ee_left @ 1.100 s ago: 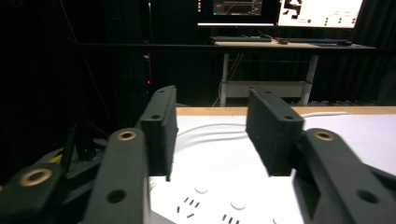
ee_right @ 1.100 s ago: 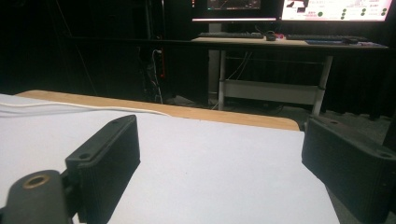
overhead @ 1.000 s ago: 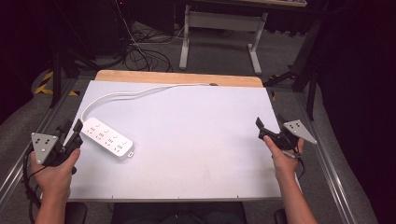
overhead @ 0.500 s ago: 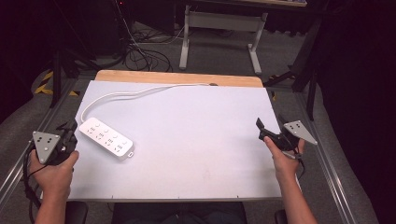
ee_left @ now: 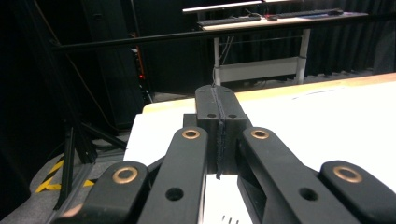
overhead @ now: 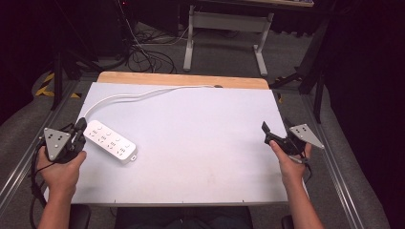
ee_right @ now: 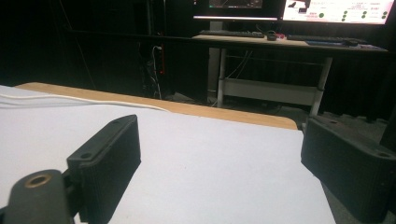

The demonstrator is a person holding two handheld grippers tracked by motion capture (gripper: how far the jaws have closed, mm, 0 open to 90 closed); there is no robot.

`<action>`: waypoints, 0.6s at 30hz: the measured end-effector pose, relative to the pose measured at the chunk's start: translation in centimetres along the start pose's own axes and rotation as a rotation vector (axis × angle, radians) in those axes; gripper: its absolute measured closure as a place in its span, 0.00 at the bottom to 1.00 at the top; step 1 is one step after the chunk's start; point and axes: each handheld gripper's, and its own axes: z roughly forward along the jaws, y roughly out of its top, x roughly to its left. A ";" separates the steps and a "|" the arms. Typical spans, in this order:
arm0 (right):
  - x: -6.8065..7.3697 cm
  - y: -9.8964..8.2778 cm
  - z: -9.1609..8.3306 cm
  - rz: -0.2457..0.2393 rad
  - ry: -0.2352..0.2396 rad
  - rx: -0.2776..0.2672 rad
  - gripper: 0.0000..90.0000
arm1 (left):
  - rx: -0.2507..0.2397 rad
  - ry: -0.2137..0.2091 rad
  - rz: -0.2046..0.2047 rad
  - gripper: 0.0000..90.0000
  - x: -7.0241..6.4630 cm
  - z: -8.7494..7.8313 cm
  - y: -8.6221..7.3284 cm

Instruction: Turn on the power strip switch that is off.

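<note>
A white power strip (overhead: 111, 141) lies flat on the left part of the table (overhead: 200, 143), slanted, its near end toward the table's middle and its far end toward the left edge. Its cord (overhead: 143, 94) runs from that far end up and across to the wooden back edge, where it leaves the table; the slack curve suggests the strip can be slid or turned without the cord pulling tight. The left gripper (overhead: 79, 129) sits at the strip's far end, just beside it or touching it; the high view cannot settle which. In the left gripper view the two pads are pressed together with nothing between them, so the jaws are closed and empty, a stance that suits nudging the strip more than grasping it. A corner of the strip (ee_left: 219, 205) shows below the jaws there, which puts the tips above its end. The right gripper (overhead: 274, 133) rests well apart at the table's right side, held low over bare surface; its own view shows the pads set wide with only table between them, probably parked ready while the left hand (overhead: 59, 167) works.
</note>
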 end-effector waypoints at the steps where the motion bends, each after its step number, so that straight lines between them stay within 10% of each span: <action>1: 0.0 0.0 0.0 0.000 0.000 0.000 0.14 | 0.002 -0.005 0.001 1.00 -0.1 0.2 0.0; 18: -0.1 -0.1 -0.6 0.001 -0.012 0.004 0.14 | 0.132 -0.110 0.070 1.00 -1.9 2.4 0.0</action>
